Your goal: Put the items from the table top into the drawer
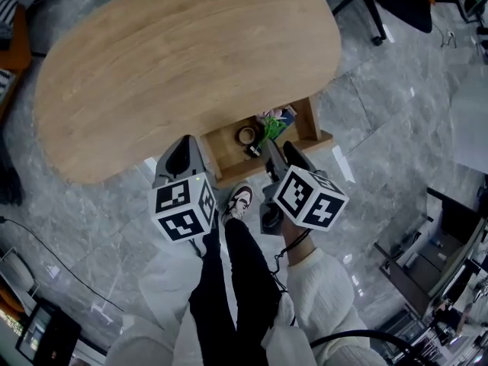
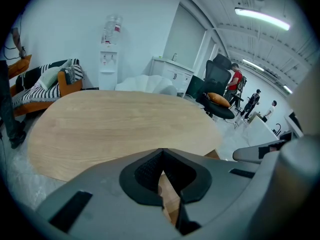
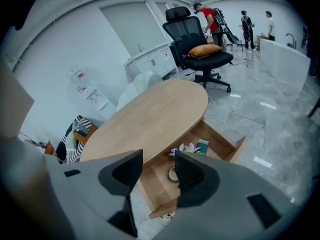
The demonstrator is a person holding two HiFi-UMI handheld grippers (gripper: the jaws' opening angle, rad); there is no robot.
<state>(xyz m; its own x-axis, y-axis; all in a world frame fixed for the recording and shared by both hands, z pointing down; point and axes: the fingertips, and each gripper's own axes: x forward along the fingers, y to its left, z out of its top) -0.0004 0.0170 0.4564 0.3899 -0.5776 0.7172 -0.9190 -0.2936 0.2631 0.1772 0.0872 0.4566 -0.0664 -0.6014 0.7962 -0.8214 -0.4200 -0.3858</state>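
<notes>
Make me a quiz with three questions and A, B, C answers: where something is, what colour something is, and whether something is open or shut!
1. Where is the tape? A in a bag; B in the drawer; C on a shelf.
2. What colour is the chair? A white; B black; C green.
3. The right gripper is: A open; B shut; C holding a cup.
Answers: B, it lies on the drawer's floor; B, its back and seat are black; A, its jaws stand apart with nothing between them.
</notes>
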